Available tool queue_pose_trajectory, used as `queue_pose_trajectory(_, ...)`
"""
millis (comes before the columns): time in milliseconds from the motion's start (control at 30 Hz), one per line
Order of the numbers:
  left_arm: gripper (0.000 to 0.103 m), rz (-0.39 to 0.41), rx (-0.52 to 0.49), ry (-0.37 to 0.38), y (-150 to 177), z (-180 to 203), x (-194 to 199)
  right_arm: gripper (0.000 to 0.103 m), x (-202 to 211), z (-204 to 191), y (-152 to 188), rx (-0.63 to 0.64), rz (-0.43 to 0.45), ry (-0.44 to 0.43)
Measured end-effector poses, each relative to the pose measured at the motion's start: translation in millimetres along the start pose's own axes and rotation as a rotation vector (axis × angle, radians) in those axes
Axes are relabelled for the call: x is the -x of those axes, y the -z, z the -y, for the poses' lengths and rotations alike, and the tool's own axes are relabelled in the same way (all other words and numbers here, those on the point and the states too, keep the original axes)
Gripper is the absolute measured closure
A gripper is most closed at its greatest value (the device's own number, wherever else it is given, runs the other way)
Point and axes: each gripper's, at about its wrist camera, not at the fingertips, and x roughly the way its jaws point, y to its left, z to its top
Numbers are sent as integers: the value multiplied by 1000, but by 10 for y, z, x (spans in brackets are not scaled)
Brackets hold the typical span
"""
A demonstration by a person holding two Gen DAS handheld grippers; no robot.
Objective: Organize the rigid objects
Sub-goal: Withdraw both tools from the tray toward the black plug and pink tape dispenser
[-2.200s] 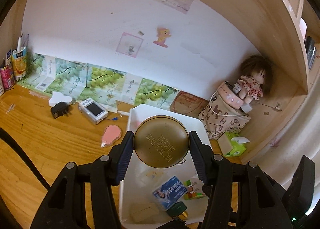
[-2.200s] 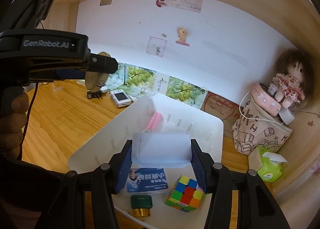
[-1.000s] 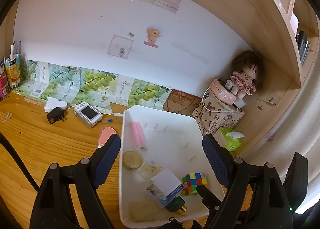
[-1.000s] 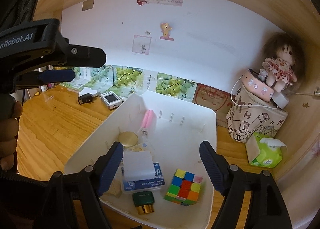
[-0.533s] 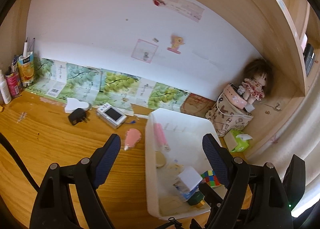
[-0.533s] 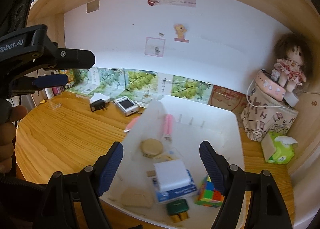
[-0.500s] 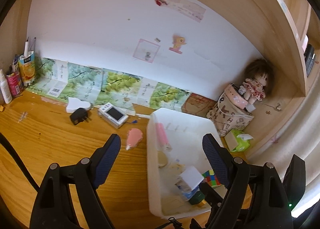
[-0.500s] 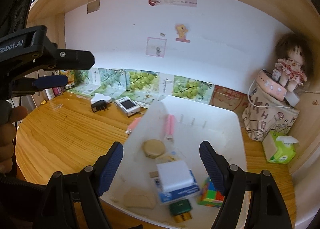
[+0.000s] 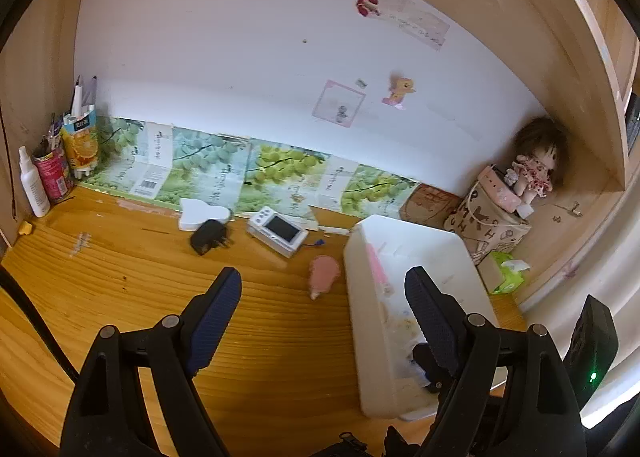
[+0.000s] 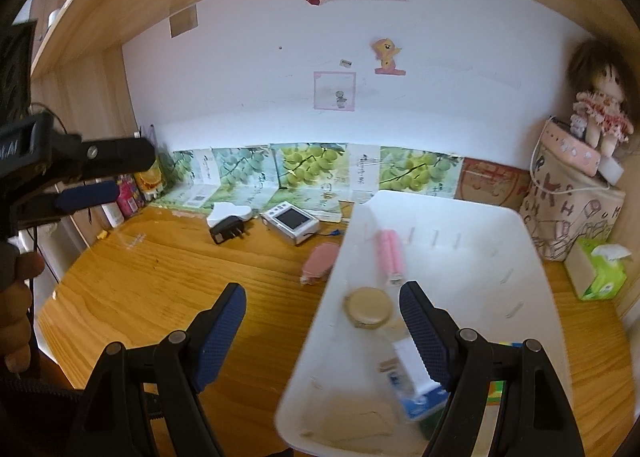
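Observation:
A white bin (image 10: 460,217) stands on the wooden desk and holds a round gold tin (image 10: 368,311), a pink tube (image 10: 389,253), a white box on a blue card (image 10: 414,371) and other small items. It also shows in the left wrist view (image 9: 360,297). On the desk to its left lie a pink oval object (image 9: 323,273), a silver camera (image 9: 277,230), a black plug adapter (image 9: 209,236) and a white cloud-shaped piece (image 9: 202,213). My left gripper (image 9: 322,305) is open and empty above the desk. My right gripper (image 10: 322,321) is open and empty over the bin's left rim.
At the back left stand a spray bottle (image 9: 33,183), a red can and a juice carton with pens (image 9: 80,137). At the right are a patterned bag (image 9: 490,221) with a doll (image 9: 534,165) on top and a green tissue pack (image 9: 506,271). Wooden side walls enclose the desk.
Both grippers, which let go of the gold tin and the white box earlier, have swung left and back from the bin. The camera, plug and pink object now sit nearer the middle of both views.

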Motion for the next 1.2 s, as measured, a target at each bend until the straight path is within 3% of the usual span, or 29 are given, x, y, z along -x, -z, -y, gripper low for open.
queue_pose_trajectory(267, 17, -39, -20, -37, -73, -401, 2, 21, -268, -252, -38, -120, -21, -50)
queue_pose_trajectory(567, 17, -141, -16, -66, -158, -958, -159, 21, -641, -590, 19, -293, -83, -89)
queue_pose_trajectory(900, 17, -243, -37, -91, -277, -1289, -458, 21, -939, -779, 128, -411, -133, -37)
queue_pose_trajectory(1200, 17, -333, -133, -120, -451, -1327, -895, 22, -1296, -782, 132, -454, -170, 122)
